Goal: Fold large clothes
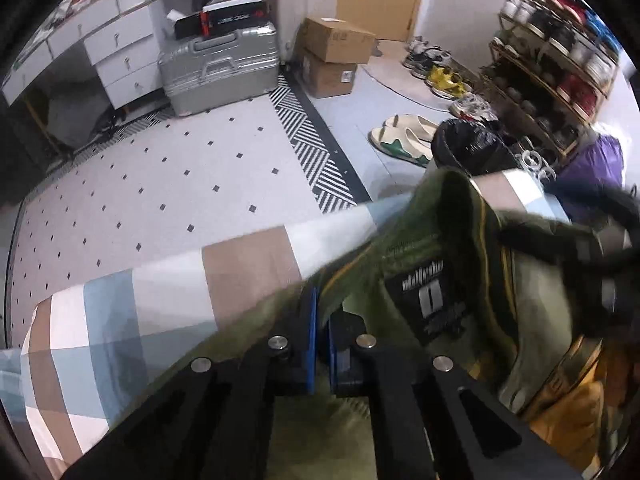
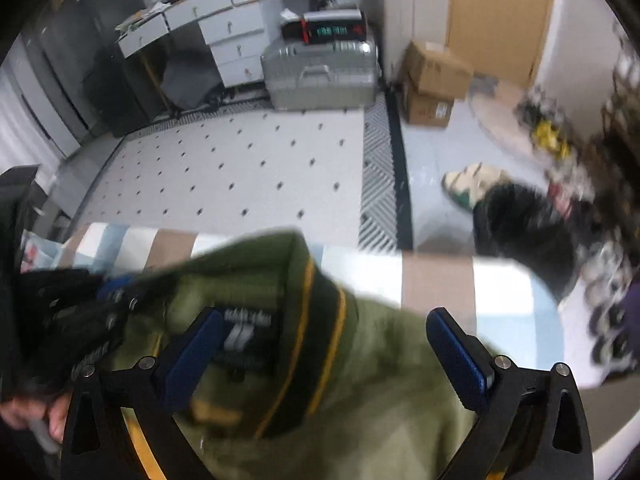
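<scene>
An olive green jacket (image 1: 436,216) with a dark, yellow-striped collar (image 2: 316,320) and a black neck label (image 1: 430,300) lies on a bed with a checked sheet (image 1: 168,296). My left gripper (image 1: 322,300) is shut, its blue pads pinching a fold of the green cloth left of the label. It shows again, blurred, in the right wrist view as the left gripper (image 2: 112,292) at the jacket's left edge. My right gripper (image 2: 324,314) is open wide over the collar, one blue pad (image 2: 200,356) by the label and the other on the right; neither presses the cloth.
Beyond the bed's edge lies a dotted floor mat (image 1: 160,168). Behind it stand a silver suitcase (image 1: 220,68), stacked cardboard boxes (image 1: 332,56) and a white desk with drawers (image 1: 120,48). A black bin bag (image 1: 468,144), slippers (image 1: 404,132) and a shoe rack (image 1: 552,64) are at the right.
</scene>
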The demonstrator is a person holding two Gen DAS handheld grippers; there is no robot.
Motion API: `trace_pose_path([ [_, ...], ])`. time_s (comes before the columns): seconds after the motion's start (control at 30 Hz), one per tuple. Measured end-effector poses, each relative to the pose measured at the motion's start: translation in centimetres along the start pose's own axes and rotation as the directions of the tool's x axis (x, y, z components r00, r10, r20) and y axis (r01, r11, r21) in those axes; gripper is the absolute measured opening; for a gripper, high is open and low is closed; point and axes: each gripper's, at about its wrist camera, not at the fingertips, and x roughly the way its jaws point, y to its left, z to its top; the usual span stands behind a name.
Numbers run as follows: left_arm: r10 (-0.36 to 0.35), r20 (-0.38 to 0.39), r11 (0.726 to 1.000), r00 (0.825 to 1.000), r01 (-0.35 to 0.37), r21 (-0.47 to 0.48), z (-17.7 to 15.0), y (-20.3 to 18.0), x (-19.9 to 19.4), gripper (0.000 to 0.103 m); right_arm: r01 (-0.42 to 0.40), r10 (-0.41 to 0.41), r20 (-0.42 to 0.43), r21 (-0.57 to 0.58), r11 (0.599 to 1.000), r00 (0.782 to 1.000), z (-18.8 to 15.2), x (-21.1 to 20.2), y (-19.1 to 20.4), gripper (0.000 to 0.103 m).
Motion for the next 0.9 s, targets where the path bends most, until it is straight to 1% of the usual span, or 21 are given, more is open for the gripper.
trace_pose_path([
  [0.03, 0.0, 0.003, 1.0, 1.0, 0.0, -0.008, -0.3, 0.2, 0.0, 0.0, 0.0, 0.0, 0.017, -0.006, 1.0, 1.0, 0.2, 0.1, 0.2, 0.102],
  [0.1, -0.023, 0.004, 0.999, 1.0, 0.023, -0.026, -0.1, 0.6, 0.3, 0.0, 0.019, -0.02, -0.014, -0.025, 1.0, 1.0, 0.3, 1.3, 0.6, 0.102],
  [0.13, -0.023, 0.006, 0.999, 1.0, 0.023, -0.037, 0.0, 0.8, 0.3, 0.0, 0.069, -0.073, -0.059, -0.063, 0.996, 0.996, 0.3, 2.5, 1.0, 0.102],
  [0.17, -0.029, 0.005, 0.999, 1.0, 0.029, -0.046, 0.1, 0.8, 0.3, 0.0, 0.104, -0.112, -0.085, -0.099, 0.99, 0.99, 0.1, 3.4, 1.3, 0.099],
  [0.2, -0.031, 0.002, 0.998, 1.0, 0.031, -0.054, 0.3, 0.8, 0.3, 0.0, 0.129, -0.143, -0.103, -0.133, 0.983, 0.984, 0.0, 4.1, 1.5, 0.092],
  [0.23, -0.029, 0.0, 0.997, 1.0, 0.029, -0.066, 0.5, 0.8, 0.5, 0.0, 0.14, -0.158, -0.114, -0.152, 0.978, 0.981, -0.1, 4.4, 1.7, 0.088],
  [0.3, -0.026, -0.004, 0.997, 1.0, 0.026, -0.07, 0.8, 0.5, 0.7, 0.0, 0.154, -0.183, -0.142, -0.189, 0.97, 0.973, -0.4, 5.5, 1.9, 0.069],
  [0.37, -0.022, 0.0, 0.997, 1.0, 0.022, -0.068, 1.0, 0.3, 0.8, 0.0, 0.15, -0.181, -0.153, -0.198, 0.969, 0.972, -0.6, 6.0, 2.0, 0.062],
  [0.4, -0.025, 0.019, 0.997, 1.0, 0.027, -0.07, 1.0, 0.3, 0.8, 0.0, 0.148, -0.173, -0.121, -0.193, 0.97, 0.977, -0.7, 5.6, 2.0, 0.047],
  [0.43, -0.018, 0.023, 0.997, 1.0, 0.019, -0.071, 1.4, 0.4, 1.1, 0.001, 0.141, -0.164, -0.098, -0.202, 0.969, 0.982, -0.8, 5.3, 2.1, 0.04],
  [0.47, -0.017, 0.007, 0.997, 1.0, 0.017, -0.071, 1.5, 0.4, 1.7, 0.001, 0.168, -0.189, -0.078, -0.219, 0.961, 0.979, -0.9, 5.0, 2.3, 0.03],
  [0.5, -0.016, 0.009, 0.997, 1.0, 0.016, -0.077, 1.5, 0.6, 1.8, 0.001, 0.183, -0.204, -0.069, -0.233, 0.955, 0.977, -0.9, 5.0, 2.4, 0.023],
  [0.57, -0.011, 0.01, 0.996, 1.0, 0.012, -0.092, 1.6, 0.6, 1.8, 0.001, 0.192, -0.21, -0.05, -0.246, 0.95, 0.976, -0.9, 4.6, 2.3, 0.013],
  [0.63, 0.0, 0.008, 0.995, 1.0, 0.001, -0.098, 1.2, 0.5, 1.4, 0.0, 0.167, -0.175, -0.012, -0.238, 0.957, 0.985, -1.0, 3.0, 2.0, 0.011],
  [0.7, 0.012, 0.031, 0.995, 0.999, -0.009, -0.095, 0.6, 0.3, 0.2, 0.0, 0.164, -0.162, 0.025, -0.243, 0.956, 0.986, -1.3, 1.3, 2.3, 0.01],
  [0.77, 0.046, 0.079, 0.997, 0.996, -0.041, -0.072, -0.4, -0.1, -1.7, 0.0, 0.187, -0.17, 0.083, -0.279, 0.942, 0.982, -2.1, -0.7, 3.2, 0.01],
  [0.8, 0.045, 0.1, 0.998, 0.994, -0.039, -0.058, -1.1, -0.4, -3.1, 0.0, 0.196, -0.172, 0.106, -0.287, 0.938, 0.979, -2.4, -1.5, 3.5, 0.01],
  [0.87, 0.054, 0.164, 0.997, 0.985, -0.045, -0.059, -2.6, -0.7, -5.9, 0.0, 0.213, -0.167, 0.178, -0.286, 0.934, 0.97, -3.5, -4.8, 4.0, 0.01],
  [0.9, 0.025, 0.19, 0.997, 0.982, -0.012, -0.07, -3.6, -1.0, -7.6, 0.0, 0.217, -0.159, 0.214, -0.282, 0.935, 0.964, -4.0, -6.4, 4.3, 0.009],
])
